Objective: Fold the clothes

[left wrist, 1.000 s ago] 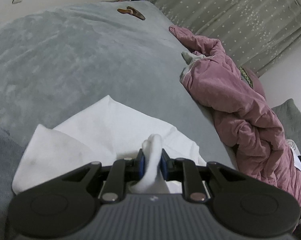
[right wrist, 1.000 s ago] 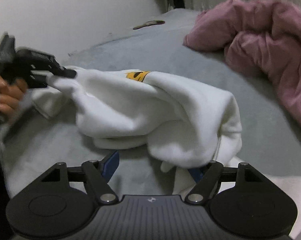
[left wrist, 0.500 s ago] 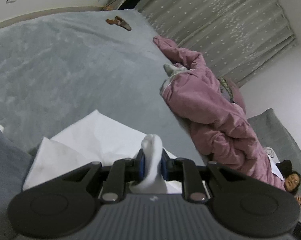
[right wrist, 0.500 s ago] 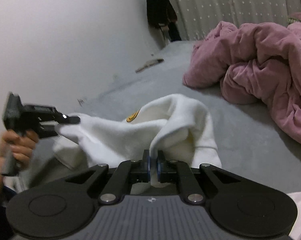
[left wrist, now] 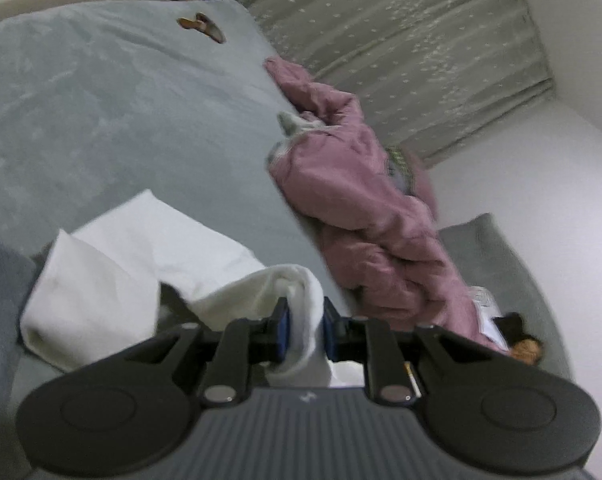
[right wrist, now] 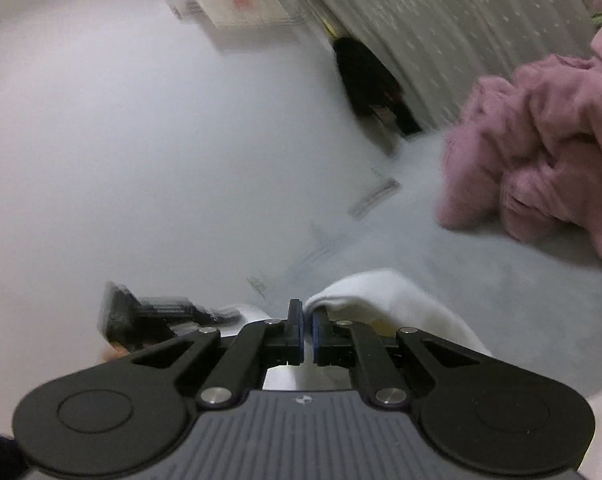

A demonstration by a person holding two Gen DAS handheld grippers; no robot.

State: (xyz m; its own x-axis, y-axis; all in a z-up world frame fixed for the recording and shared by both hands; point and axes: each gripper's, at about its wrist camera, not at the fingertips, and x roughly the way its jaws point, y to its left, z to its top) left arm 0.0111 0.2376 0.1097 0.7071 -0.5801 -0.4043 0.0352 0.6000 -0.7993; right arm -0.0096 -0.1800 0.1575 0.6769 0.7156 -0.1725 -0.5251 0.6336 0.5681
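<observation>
A white garment lies partly on a grey bed, one thick fold of it lifted at the near edge. The left tool is clamped on that raised fold, white cloth bulging up between its blue-padded fingers. In the right wrist view, the right tool is closed tight on a thin edge of the same white garment, which drapes away to its right. The left tool shows there too, blurred, at the lower left. Further off on the bed, a crumpled pink blanket is heaped along the far side. Behind it hangs a grey dotted curtain.
</observation>
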